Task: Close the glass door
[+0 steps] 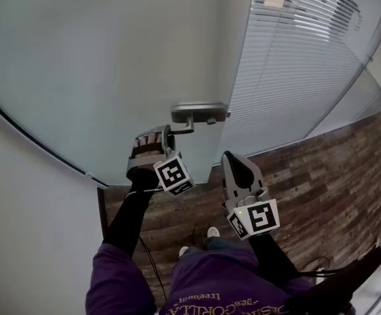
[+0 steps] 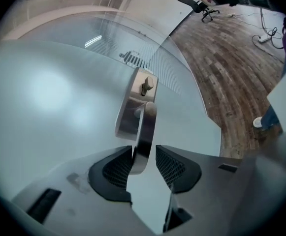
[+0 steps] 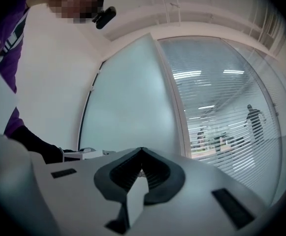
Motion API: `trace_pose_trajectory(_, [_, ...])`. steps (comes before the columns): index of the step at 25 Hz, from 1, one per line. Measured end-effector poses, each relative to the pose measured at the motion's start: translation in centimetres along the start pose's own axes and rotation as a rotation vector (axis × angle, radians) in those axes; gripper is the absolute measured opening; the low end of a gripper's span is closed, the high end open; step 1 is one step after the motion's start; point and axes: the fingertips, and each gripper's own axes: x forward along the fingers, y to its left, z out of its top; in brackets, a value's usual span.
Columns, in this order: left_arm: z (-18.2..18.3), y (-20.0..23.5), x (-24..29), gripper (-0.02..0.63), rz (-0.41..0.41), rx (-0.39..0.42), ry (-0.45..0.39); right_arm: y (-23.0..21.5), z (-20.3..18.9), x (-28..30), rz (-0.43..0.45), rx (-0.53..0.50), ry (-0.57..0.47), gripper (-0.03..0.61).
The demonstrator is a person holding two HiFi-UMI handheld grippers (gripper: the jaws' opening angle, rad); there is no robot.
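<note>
The frosted glass door (image 1: 111, 77) fills the upper left of the head view, and its metal lever handle (image 1: 191, 119) sits near the door's right edge. My left gripper (image 1: 168, 135) reaches up to that handle. In the left gripper view the lever (image 2: 145, 127) lies between the jaws of the left gripper (image 2: 143, 157); they stand open, with a gap showing on the right side. My right gripper (image 1: 232, 160) hangs free below and to the right of the handle, shut and empty. In the right gripper view the right gripper (image 3: 142, 154) points toward the door (image 3: 128, 107).
A curved glass wall with white blinds (image 1: 295, 58) adjoins the door on the right. Dark wooden floor (image 1: 321, 182) lies below. A white wall (image 1: 26, 228) stands at the left. An office chair (image 2: 204, 8) stands far off. People (image 3: 253, 117) are visible behind the blinds.
</note>
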Motion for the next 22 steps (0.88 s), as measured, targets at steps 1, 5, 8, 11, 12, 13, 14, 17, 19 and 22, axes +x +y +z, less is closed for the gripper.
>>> trace_pose_trajectory(1, [0.0, 0.8, 1.2, 0.126, 0.008, 0.002, 0.016, -0.6, 0.1, 1.0, 0.012, 0.001, 0.002, -0.008])
trace_pose_trajectory(5, [0.1, 2.4, 3.7, 0.124, 0.047, -0.013, 0.05, -2.4, -0.5, 3.3, 0.057, 0.001, 0.019, -0.008])
trace_pose_trajectory(8, [-0.6, 3.0, 5.2, 0.124, 0.03, -0.029, 0.103, -3.4, -0.8, 4.3, 0.075, 0.0, 0.018, -0.009])
trace_pose_trajectory(11, [-0.8, 4.0, 6.3, 0.124, 0.001, -0.051, 0.14, -3.9, -0.6, 5.6, 0.085, 0.0, 0.012, -0.009])
trace_pose_trajectory(12, [-0.8, 4.2, 6.7, 0.124, -0.013, -0.065, 0.141, -4.1, -0.4, 6.1, 0.086, 0.001, 0.012, -0.009])
trace_pose_trajectory(13, [-0.7, 4.5, 7.2, 0.124, -0.03, -0.085, 0.14, -4.3, -0.2, 6.6, 0.084, 0.005, 0.013, -0.009])
trace_pose_trajectory(14, [-0.6, 4.8, 7.8, 0.126, -0.051, -0.108, 0.143, -4.6, 0.1, 7.1, 0.081, 0.011, 0.013, -0.008])
trace_pose_trajectory(17, [-0.3, 5.3, 9.6, 0.126, -0.097, -0.152, 0.166, -5.5, 0.2, 8.4, 0.072, 0.021, 0.007, -0.009])
trace_pose_trajectory(19, [-0.4, 5.1, 10.7, 0.126, -0.099, -0.159, 0.167, -5.6, -0.3, 8.9, 0.069, 0.022, 0.002, -0.008])
trace_pose_trajectory(22, [-0.5, 5.1, 11.8, 0.126, -0.101, -0.174, 0.168, -5.5, -0.8, 9.4, 0.06, 0.024, -0.003, -0.009])
